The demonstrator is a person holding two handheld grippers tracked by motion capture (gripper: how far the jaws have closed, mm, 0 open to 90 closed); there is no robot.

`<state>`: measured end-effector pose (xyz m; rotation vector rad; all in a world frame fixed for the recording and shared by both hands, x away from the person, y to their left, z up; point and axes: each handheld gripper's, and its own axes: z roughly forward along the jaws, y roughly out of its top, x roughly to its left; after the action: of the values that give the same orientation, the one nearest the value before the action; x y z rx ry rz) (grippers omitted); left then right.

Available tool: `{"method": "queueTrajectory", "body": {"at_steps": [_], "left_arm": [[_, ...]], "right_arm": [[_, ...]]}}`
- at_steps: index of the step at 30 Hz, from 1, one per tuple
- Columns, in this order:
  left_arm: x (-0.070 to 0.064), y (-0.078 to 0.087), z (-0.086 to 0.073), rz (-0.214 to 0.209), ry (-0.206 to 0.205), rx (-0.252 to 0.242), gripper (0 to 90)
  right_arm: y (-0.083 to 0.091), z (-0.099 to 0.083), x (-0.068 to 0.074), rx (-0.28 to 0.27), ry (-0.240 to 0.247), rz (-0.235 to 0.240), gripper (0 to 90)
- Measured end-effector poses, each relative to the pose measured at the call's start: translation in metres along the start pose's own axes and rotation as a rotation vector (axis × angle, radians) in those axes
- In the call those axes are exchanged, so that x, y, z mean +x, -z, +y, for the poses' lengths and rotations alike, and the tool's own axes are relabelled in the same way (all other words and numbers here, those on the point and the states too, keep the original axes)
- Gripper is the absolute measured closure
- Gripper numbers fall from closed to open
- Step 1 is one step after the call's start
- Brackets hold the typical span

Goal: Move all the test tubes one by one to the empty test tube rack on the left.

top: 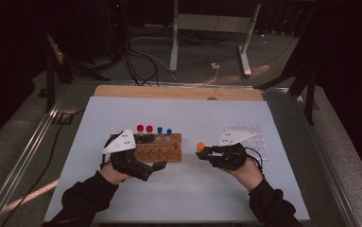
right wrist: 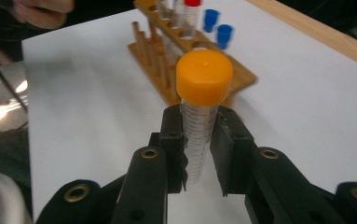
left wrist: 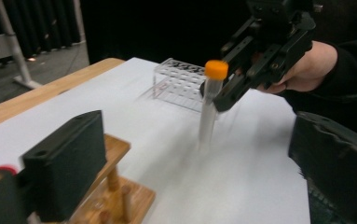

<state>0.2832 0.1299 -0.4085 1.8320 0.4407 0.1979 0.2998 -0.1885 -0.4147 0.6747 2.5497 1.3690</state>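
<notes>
One clear graduated tube (right wrist: 199, 140), orange cap, upright in right tongs (right wrist: 199, 154).

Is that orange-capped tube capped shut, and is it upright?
Capped and upright. The orange-capped tube has its cap on top and stands vertical in the right gripper, clear of the wooden rack.

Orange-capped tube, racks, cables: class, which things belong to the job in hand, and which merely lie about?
In the job:
orange-capped tube, clamped in the right gripper
wooden rack
red-capped tubes and blue-capped tubes in it
clear plastic rack
left gripper at the wooden rack

Lying about:
floor cables
metal stand
</notes>
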Motion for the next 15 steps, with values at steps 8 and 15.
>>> {"method": "queueTrajectory", "body": {"at_steps": [8, 15], "left_arm": [[-0.008, -0.020, 0.007, -0.047, -0.014, 0.003, 22.8], [-0.015, -0.036, 0.012, -0.058, -0.050, 0.021, 37.1]], "right_arm": [[-0.009, 0.008, 0.015, 0.006, 0.040, 0.048, 74.6], [-0.013, 0.009, 0.020, 0.008, 0.051, 0.067, 74.6]]}}
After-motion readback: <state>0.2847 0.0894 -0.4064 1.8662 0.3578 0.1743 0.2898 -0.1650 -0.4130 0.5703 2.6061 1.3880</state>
